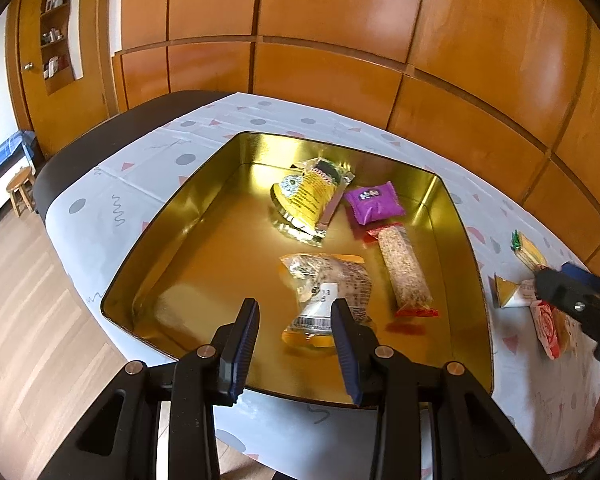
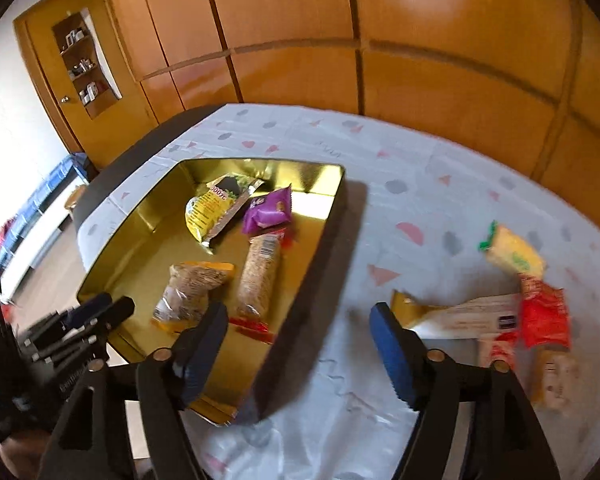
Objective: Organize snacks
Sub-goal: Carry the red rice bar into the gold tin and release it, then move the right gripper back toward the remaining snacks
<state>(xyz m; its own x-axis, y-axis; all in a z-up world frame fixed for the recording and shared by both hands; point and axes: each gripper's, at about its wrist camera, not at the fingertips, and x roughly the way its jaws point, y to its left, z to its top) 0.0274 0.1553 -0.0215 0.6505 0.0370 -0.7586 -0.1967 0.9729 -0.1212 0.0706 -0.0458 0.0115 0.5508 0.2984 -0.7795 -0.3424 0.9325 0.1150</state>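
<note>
Dark-edged table (image 1: pixel 72 164) covered by white tablecloth (image 2: pixel 380 168) printed with grey dots, pink triangles and squiggles. Gold tin tray (image 1: pixel 466 248) sits directly on the cloth, toward the table's 9 o'clock half in the right wrist view. Loose on the cloth at the tray's 3 o'clock: yellow packet with green end (image 2: pixel 514 254), red wrapper (image 2: pixel 546 316) touching it at its 6 o'clock, long white packet with gold end (image 2: pixel 464 316) lying at the red wrapper's 9 o'clock, pale orange packet (image 2: pixel 556 380) at 6 o'clock of the group. Right wrist view blurred, labels unreadable.
</note>
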